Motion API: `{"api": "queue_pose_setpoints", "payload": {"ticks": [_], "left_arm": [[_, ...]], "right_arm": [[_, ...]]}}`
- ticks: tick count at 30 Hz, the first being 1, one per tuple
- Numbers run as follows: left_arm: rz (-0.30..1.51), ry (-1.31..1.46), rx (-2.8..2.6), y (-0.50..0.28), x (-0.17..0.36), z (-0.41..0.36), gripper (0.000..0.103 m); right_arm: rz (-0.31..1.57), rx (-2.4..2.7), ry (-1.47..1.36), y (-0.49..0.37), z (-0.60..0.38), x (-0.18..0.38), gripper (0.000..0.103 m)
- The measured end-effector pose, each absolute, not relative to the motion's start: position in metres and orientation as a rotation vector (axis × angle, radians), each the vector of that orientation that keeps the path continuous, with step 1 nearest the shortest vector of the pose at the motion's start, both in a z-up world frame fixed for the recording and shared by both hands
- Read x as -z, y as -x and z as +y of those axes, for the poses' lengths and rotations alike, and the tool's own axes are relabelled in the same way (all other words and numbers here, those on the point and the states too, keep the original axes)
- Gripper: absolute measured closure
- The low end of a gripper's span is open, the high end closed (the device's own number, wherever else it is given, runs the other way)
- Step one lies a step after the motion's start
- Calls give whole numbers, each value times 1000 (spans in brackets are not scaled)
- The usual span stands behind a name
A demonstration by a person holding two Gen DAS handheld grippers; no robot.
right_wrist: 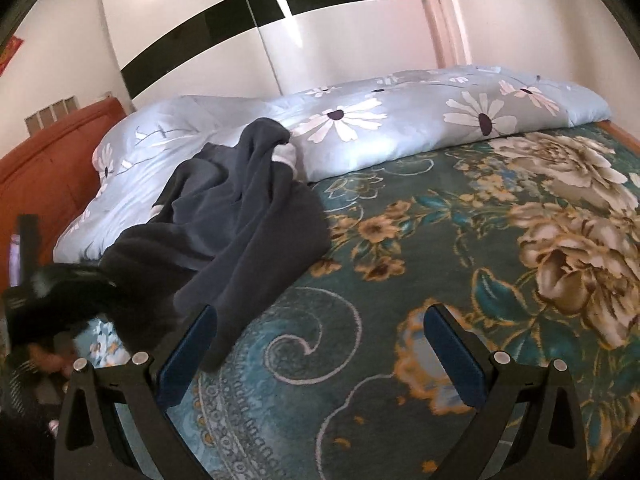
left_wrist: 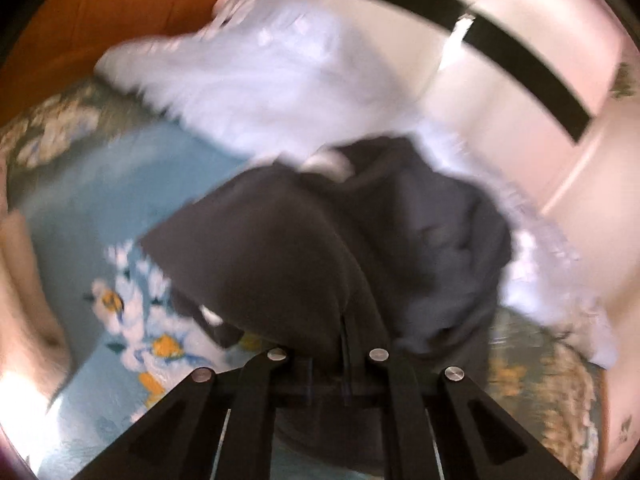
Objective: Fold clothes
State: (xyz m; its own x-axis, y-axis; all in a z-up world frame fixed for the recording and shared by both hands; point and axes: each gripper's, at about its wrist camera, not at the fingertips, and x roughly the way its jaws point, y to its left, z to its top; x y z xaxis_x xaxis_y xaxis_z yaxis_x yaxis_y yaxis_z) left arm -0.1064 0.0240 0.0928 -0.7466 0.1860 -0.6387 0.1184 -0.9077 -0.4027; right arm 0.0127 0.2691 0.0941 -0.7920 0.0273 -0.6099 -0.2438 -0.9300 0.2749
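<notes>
1. Left gripper [left_wrist: 344, 332] is pinched on a fold of the dark grey fleece garment [right_wrist: 236, 216]; in the left wrist view the cloth drapes over both fingers and hides their tips, and the picture is blurred.
2. Right gripper [right_wrist: 318, 344] is spread wide with nothing between its blue pads [right_wrist: 188, 356], low over the bedspread near the garment's lower end.
3. The garment lies crumpled toward the head end of the bed, partly up on the rolled quilt [right_wrist: 360, 124], with one long part trailing down to the bedspread [right_wrist: 460, 240]. A pale lining or cuff [right_wrist: 285, 155] shows at its top. It is not folded flat.
4. Judged by its drape, it is soft, light and limp: it should sag wherever it is unsupported, and a single hold will bunch it rather than spread it. The fleece nap looks grippy, not slippery.
5. A hem, cuff or shoulder seam would give the firmest hold; the trailing end just ahead of the right gripper's left pad is the nearest free part.
6. The daisy-print quilt runs along the bed's far side; an orange-brown headboard [right_wrist: 48, 164] and a white wardrobe with a black band [right_wrist: 224, 32] stand behind.
</notes>
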Motion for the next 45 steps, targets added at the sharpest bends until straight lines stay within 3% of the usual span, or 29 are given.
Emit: {"api": "queue_pose_setpoints", "payload": {"ticks": [5,12,20,25,31,34,38,41,43,45], "left_arm": [[-670,782,-2718,38,-187,24,94],[-612,402,-2602,-100,-299,6,94],[-511,237,-2509,-231,-371,-24,93],[-452,292,-2514,-231,-359,-27,93],[-383,645,-2681,-145,-271,-31,90],[-585,929,-2651,-95,-200,-59,89],[-828,1096,-2568,-87,-140,-94,87],[-852,1034,-2516,-109,-148,-107,78],[-867,994,-2481,-124,-154,-116,54],[-881,953,-2446,-139,-159,-126,42]], "right_arm": [[617,-2757,749,-33,288,-113,0],[734,-2707,211,-107,312,-171,0],[702,-2841,-37,-174,299,-219,0],[688,-3001,129,-183,283,-218,0],[592,-3086,364,-191,258,-200,0],[564,-3144,485,-203,246,-179,0],[482,-3236,769,-212,217,-138,0],[404,-3264,957,-210,196,-119,0],[355,-3283,1032,-210,183,-112,0],[317,-3314,1033,-213,175,-112,0]]}}
